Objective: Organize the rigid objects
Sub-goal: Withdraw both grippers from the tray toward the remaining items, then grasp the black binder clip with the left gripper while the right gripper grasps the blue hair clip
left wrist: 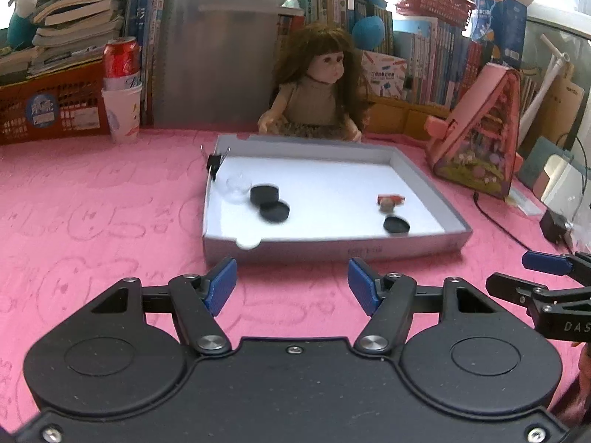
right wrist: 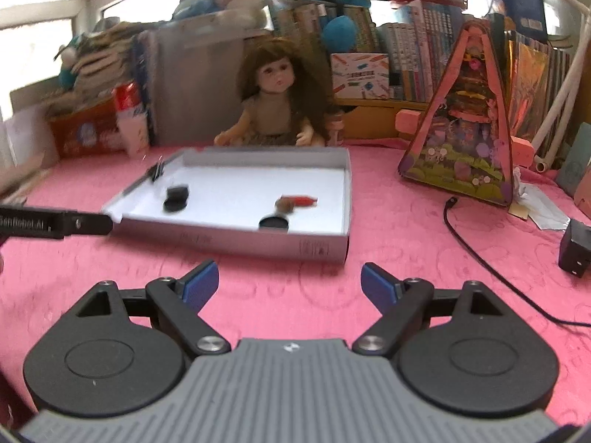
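1. The left tongs are nearest in the left wrist view. Their blue pads stand apart with only pink cloth between them; nothing is gripped.
2. The right tongs are likewise spread wide over the pink-covered counter and hold nothing (their tips also show at the right edge of the left wrist view).
3. Just beyond both tongs lies a shallow grey tray with a white floor, resting flat on the counter.
4. Near the tray's front wall lies a black disc. Just behind it sit a small brown piece and a red piece, touching or nearly so.
5. Toward the tray's left side, two black discs overlap, with a clear round cup beside them.
6. A black binder clip grips the tray's left wall near the far corner.
7. Behind the tray's far wall sits a doll. A pink triangular toy house stands at the counter's right side.
8. Books and plush toys line the counter's far edge.
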Motion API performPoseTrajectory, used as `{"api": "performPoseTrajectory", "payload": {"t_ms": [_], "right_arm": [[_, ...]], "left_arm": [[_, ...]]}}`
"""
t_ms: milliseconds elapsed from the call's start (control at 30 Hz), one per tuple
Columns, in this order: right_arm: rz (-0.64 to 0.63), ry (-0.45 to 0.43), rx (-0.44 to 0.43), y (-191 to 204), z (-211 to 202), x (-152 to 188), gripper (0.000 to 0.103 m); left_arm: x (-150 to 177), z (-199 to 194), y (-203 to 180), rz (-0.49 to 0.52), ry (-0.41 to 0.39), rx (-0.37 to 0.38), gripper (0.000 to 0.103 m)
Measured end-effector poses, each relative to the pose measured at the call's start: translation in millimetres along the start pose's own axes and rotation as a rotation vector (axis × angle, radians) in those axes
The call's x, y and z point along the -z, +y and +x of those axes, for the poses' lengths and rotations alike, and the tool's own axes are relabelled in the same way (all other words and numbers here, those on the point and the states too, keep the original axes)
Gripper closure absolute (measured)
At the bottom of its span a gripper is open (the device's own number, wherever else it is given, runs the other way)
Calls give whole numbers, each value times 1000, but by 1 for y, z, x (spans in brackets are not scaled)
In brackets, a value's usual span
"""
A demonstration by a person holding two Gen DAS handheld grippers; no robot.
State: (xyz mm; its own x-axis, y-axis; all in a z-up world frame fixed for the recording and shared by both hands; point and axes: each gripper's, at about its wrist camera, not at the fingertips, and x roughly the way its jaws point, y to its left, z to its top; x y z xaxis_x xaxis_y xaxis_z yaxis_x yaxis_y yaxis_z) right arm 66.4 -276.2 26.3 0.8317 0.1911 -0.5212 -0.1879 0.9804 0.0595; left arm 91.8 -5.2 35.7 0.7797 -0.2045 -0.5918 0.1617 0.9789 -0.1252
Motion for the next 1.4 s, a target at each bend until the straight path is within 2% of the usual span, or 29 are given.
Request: {"api": "performPoseTrajectory", "payload": {"t_ms": [267, 500, 800, 1100, 1167, 1267, 1400], "right_arm": [[-51, 15, -70, 18, -26, 29, 12], [-84, 47, -173, 37, -44, 49, 13], [-113, 101, -224, 52, -39, 63, 32], [-107, 92, -235, 59, -33, 63, 51], [-114, 90, -225, 61, -32, 63, 61], [-114, 89, -209, 59, -32, 63, 70], [-97, 87, -198, 55, -34, 63, 77]], "left_arm": [[42, -26, 0, 48, 47, 19, 39], [73, -47, -3, 73, 89, 67, 41], [81, -42, -7, 103, 84, 48, 51], [81, -31, -15, 136, 63, 33, 52], [81, -31, -16, 140, 61, 37, 59], [82, -33, -19, 141, 59, 48, 73], [83, -33, -22, 136, 58, 32, 73]]}}
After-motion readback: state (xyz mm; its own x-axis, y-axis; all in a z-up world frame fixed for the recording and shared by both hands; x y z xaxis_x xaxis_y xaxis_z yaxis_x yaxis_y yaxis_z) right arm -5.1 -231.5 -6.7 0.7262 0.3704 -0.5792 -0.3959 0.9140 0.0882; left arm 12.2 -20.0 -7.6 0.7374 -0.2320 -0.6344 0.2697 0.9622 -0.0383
